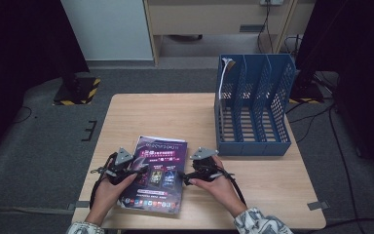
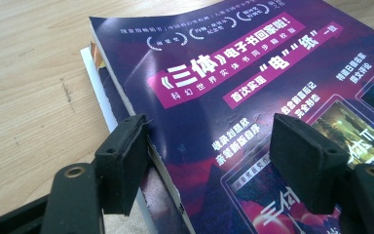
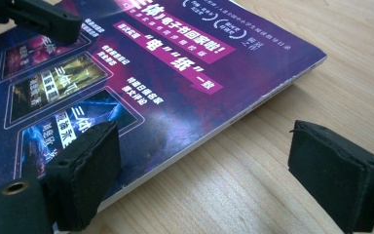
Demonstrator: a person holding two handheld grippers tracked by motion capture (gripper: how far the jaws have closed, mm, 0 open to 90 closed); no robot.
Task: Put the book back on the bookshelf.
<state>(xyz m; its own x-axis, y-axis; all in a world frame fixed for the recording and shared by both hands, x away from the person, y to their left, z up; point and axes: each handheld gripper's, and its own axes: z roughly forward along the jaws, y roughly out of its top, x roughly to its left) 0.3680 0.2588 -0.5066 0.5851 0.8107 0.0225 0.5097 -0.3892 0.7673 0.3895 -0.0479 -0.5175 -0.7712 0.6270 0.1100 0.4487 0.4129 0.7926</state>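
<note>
Blue file rack (image 1: 253,109) at back right of table (image 1: 185,114), three slots; a white bit pokes up at its back left corner. Magazine (image 1: 157,173) lies flat, front-left of rack: glossy purple cover, magenta banners, white Chinese text, cover pictures, over another thin booklet. Left tongs (image 1: 135,171) open, straddling magazine's left edge, not clamped. Right tongs (image 1: 185,178) open wide at its right edge, holding nothing.

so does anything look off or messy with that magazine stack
Slightly. The purple magazine sits askew on the sheets beneath it, whose edges stick out along its spine side. Its corner near the left claw looks worn and a little lifted. The blue file rack stands straight.
</note>
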